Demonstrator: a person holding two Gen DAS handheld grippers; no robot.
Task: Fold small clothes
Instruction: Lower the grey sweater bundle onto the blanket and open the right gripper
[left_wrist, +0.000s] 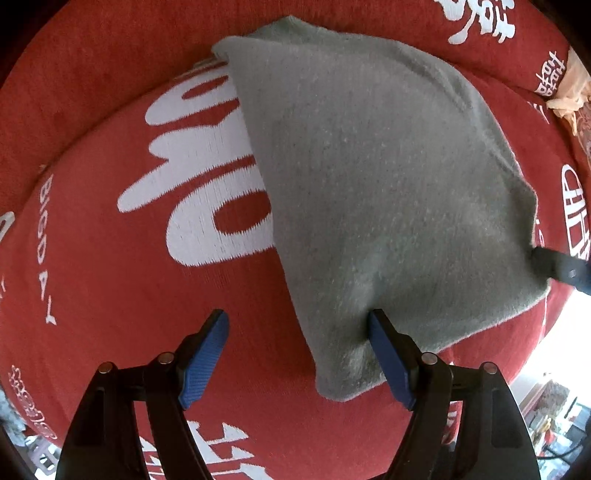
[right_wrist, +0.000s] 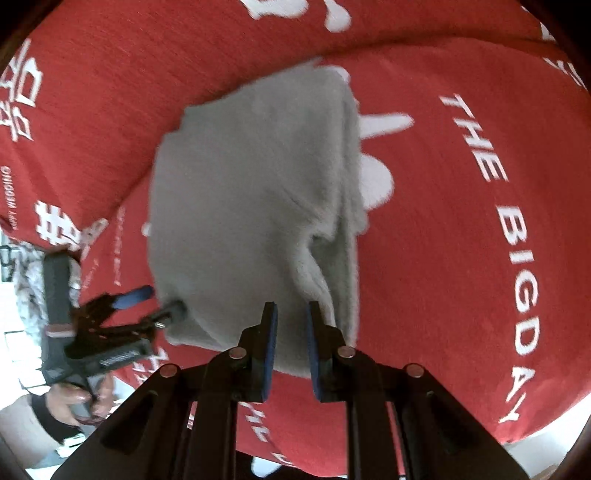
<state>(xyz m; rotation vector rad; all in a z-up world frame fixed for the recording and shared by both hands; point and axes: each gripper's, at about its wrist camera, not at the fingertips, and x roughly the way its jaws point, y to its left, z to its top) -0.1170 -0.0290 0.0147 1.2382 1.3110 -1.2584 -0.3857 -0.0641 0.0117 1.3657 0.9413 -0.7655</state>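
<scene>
A grey knitted garment (left_wrist: 369, 184) lies on a red cushion (left_wrist: 110, 277) printed with white lettering. My left gripper (left_wrist: 295, 354) points down at its near corner and is open; one blue pad (left_wrist: 388, 362) rests against the cloth and the other pad (left_wrist: 205, 354) stands over bare red fabric. From the right wrist view the left gripper (right_wrist: 162, 301) shows at the garment's (right_wrist: 251, 184) left edge, with a hand (right_wrist: 74, 402) holding it. My right gripper (right_wrist: 291, 325) is shut on the garment's near edge, and a bunched fold runs up from its pads. Its dark tip (left_wrist: 554, 264) meets the cloth's right corner.
A second red cushion (right_wrist: 110, 110) rises behind the first one. A beige crumpled thing (left_wrist: 569, 92) lies at the far right. The cushion's front edge drops off to a bright floor with clutter (left_wrist: 546, 413).
</scene>
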